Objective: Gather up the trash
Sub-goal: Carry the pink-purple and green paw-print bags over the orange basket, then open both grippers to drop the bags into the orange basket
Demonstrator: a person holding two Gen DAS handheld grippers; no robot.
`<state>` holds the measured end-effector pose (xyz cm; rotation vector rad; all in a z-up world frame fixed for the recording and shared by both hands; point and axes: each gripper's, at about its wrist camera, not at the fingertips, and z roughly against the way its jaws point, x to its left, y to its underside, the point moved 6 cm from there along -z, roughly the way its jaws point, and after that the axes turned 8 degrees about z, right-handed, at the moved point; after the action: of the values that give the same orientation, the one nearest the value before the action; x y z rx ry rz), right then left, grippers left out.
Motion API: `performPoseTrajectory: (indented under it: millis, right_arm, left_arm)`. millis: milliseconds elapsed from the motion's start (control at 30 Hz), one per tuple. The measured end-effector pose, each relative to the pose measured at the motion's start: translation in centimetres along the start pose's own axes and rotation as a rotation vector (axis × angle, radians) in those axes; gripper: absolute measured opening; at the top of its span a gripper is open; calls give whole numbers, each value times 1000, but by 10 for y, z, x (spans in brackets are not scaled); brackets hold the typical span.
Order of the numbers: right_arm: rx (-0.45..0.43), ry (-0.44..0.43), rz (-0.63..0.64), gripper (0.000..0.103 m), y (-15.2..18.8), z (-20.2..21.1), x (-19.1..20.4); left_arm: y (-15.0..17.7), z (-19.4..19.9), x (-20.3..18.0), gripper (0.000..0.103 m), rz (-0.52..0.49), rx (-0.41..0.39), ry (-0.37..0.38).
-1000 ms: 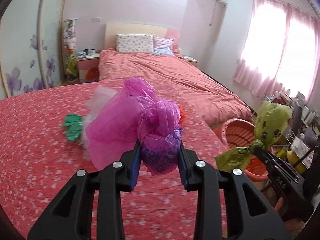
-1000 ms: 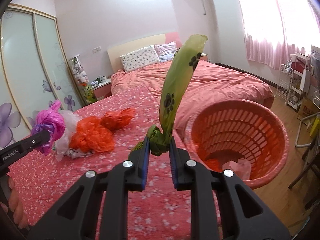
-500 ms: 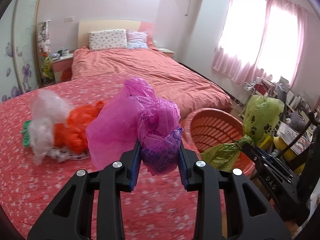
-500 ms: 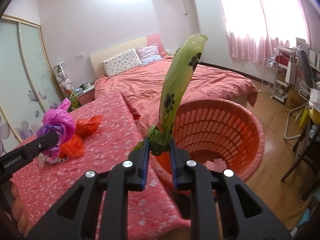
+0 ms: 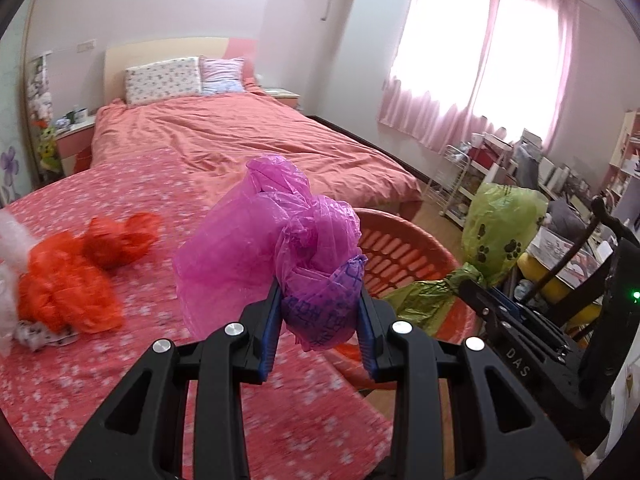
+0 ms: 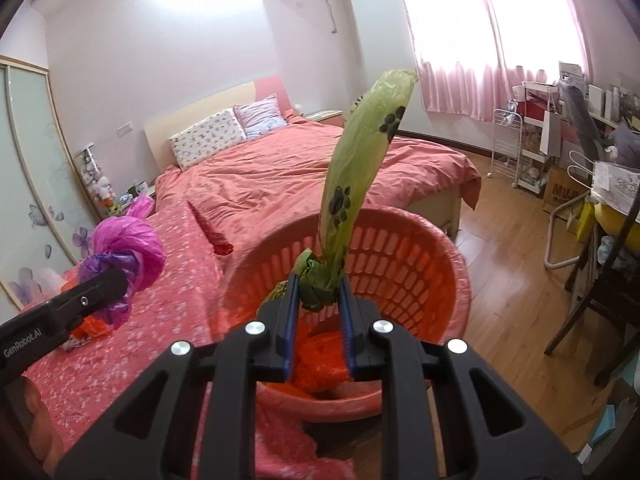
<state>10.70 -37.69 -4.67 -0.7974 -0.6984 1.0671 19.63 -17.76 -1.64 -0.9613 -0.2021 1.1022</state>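
Observation:
My left gripper (image 5: 319, 312) is shut on a knotted magenta plastic bag (image 5: 276, 240) and holds it above the flowered red cover, near the rim of the orange-red laundry basket (image 5: 404, 252). My right gripper (image 6: 318, 300) is shut on a green paw-print bag (image 6: 360, 160) and holds it right over the basket (image 6: 400, 256) opening. The green bag (image 5: 500, 232) also shows in the left wrist view, the magenta bag (image 6: 128, 248) in the right wrist view. Orange trash (image 6: 320, 364) lies inside the basket.
Orange plastic bags (image 5: 68, 280) and a white bag (image 5: 10, 240) lie on the flowered cover (image 5: 120, 360) at the left. A bed with a salmon quilt (image 5: 240, 140) stands behind. A dark chair (image 6: 600, 300), a white rack (image 6: 520, 152) and clutter stand at the right on wood floor.
Both grippers have swung to the right with their bags. The right one has moved from over the cover to over the basket; the left one has come closer to the basket rim.

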Motion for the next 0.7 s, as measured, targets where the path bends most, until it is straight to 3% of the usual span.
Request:
performPoseTrajectory:
  millis: [267,700]
  right_arm:
    - [3,20,-9,20,0,-15,-23]
    - [14,6,-17,23,-4,-41,-35]
  left_arm:
    - [5,-30,-32,34,-30,28,47]
    - [8,-61,-37,37,-25,81,57]
